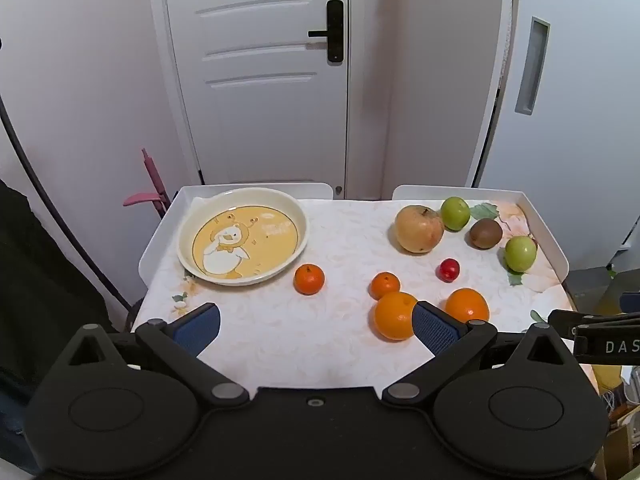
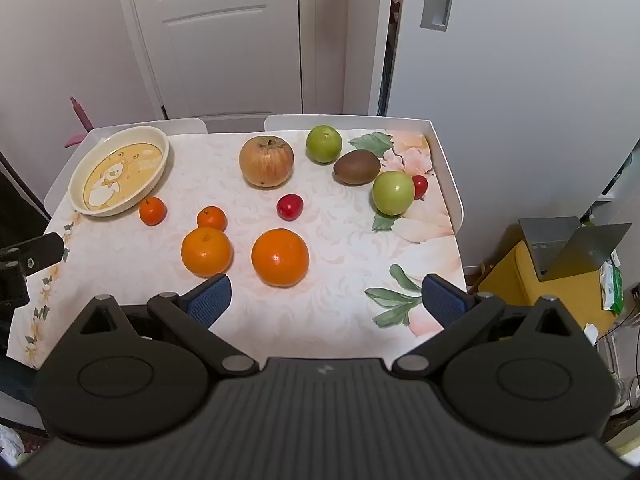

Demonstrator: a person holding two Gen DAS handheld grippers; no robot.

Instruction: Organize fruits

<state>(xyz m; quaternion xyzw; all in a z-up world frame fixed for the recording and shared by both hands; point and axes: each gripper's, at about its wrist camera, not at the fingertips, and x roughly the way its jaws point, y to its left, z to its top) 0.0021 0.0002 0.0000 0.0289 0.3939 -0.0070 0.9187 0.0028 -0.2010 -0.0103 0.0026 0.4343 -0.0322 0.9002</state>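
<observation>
A cream plate [image 1: 188,226] [image 2: 80,184] with a duck picture sits empty at the table's far left. Loose fruit lies to its right: two small tangerines [image 1: 309,279] [image 2: 152,211], two big oranges [image 1: 394,316] [image 2: 280,257], a small red fruit [image 1: 448,269] [image 2: 289,207], a yellowish apple [image 1: 419,228] [image 2: 266,161], two green apples [image 1: 455,213] [image 2: 393,193] and a kiwi [image 1: 485,233] [image 2: 357,167]. My left gripper [image 1: 316,326] hangs open above the near table, nothing between its fingers. My right gripper [image 2: 326,300] is open too, just short of the oranges.
The table [image 2: 340,232] has a floral cloth and low white raised edges at the back and sides. A second small red fruit [image 2: 420,186] hides behind the near green apple. White doors stand behind; a yellow box [image 2: 516,276] and laptop [image 2: 568,244] sit on the right.
</observation>
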